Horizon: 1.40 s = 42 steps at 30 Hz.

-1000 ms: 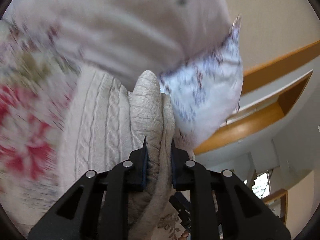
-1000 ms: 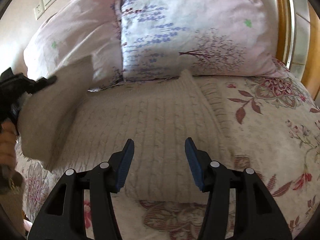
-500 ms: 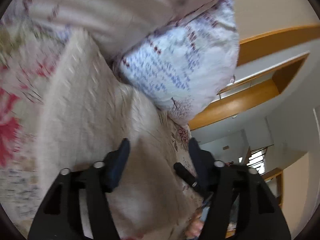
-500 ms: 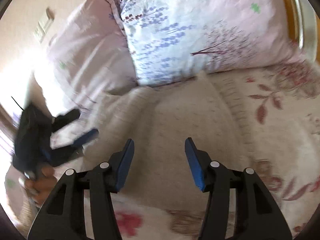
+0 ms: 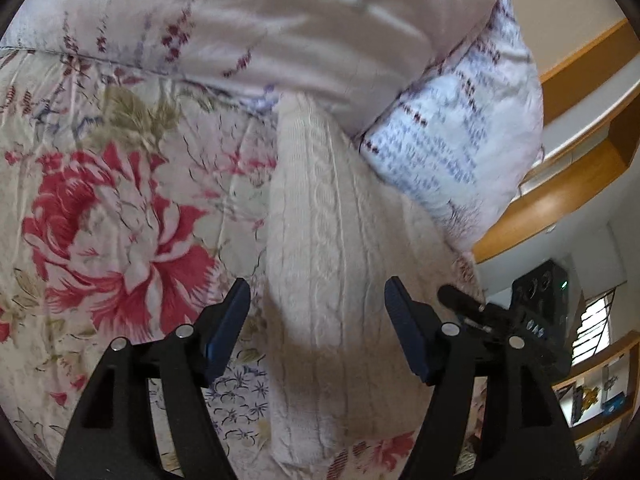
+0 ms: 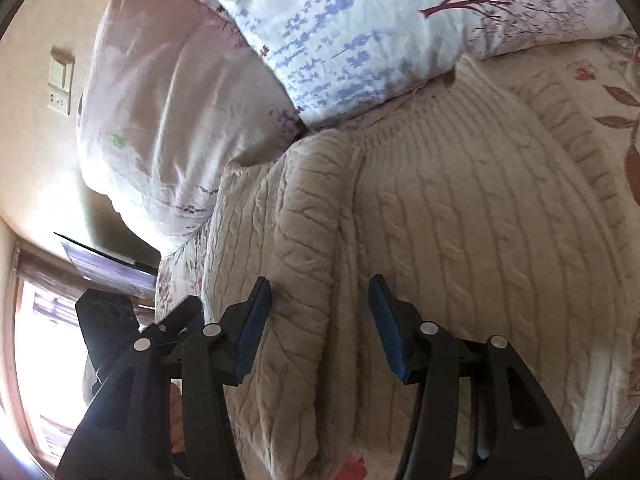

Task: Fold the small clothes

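A cream cable-knit sweater [image 5: 320,264] lies folded on the floral bedspread [image 5: 112,216], its far end against the pillows. My left gripper [image 5: 318,304] is open and empty, its jaws either side of the sweater's near edge. In the right wrist view the sweater [image 6: 460,220] fills the middle, one side folded over as a thick layer. My right gripper [image 6: 320,312] is open and empty just above it. The left gripper [image 6: 160,328] also shows at the lower left there, and the right gripper [image 5: 504,316] at the right in the left view.
Two pillows stand behind the sweater, a pale pink one [image 6: 168,112] and a white one with blue and purple print [image 6: 380,28]. A wooden headboard [image 5: 560,200] runs at the right. A wall switch [image 6: 60,80] and a bright window [image 6: 44,360] are at the left.
My left gripper let go of the sweater fold, opened and drew back; the fold now lies flat. My right gripper stayed open and swung left over the sweater.
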{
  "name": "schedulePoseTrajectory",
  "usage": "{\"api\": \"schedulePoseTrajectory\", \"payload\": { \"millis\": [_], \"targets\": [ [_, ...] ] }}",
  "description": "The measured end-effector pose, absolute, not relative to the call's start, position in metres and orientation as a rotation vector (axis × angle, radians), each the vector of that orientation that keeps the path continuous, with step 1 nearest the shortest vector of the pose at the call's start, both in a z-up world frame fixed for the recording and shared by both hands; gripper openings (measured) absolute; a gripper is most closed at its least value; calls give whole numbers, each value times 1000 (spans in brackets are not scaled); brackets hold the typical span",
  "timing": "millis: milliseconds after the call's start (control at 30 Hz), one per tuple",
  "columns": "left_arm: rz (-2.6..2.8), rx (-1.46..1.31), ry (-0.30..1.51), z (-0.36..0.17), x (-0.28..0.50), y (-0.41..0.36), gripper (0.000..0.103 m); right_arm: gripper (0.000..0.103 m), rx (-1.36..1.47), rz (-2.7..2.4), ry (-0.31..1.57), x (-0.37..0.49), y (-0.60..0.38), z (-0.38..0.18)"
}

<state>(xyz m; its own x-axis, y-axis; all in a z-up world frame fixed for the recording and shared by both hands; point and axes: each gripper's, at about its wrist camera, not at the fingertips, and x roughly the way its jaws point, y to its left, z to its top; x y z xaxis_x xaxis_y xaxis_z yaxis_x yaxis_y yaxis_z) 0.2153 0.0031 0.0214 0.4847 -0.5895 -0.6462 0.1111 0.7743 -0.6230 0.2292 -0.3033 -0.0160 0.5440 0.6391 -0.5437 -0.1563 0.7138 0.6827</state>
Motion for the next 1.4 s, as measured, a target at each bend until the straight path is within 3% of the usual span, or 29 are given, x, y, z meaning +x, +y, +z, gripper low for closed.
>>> {"api": "schedulePoseTrajectory", "payload": {
  "millis": [67,167,267,367,633,1033,1400],
  "targets": [
    [-468,-538,996,17,215,-3,69,40,602,521,883,233,-296,-16],
    [-476,-528,1008,12,214,-9,71,39,602,526,891,239,-290,-19],
    [-482,-521,1005,12,213,-11,74,21,600,526,871,248,-284,-22],
    [-490,-543,1002,15,213,-10,75,17,459,458,761,240,-273,1],
    [-512,-580,975,22,209,-2,77,16,202,309,543,211,-280,63],
    [-581,-534,1009,19,204,-29,77,16,264,94,661,219,-364,8],
    [-627,-501,989,24,203,-48,77,16,347,114,649,214,-381,2]
  ]
}}
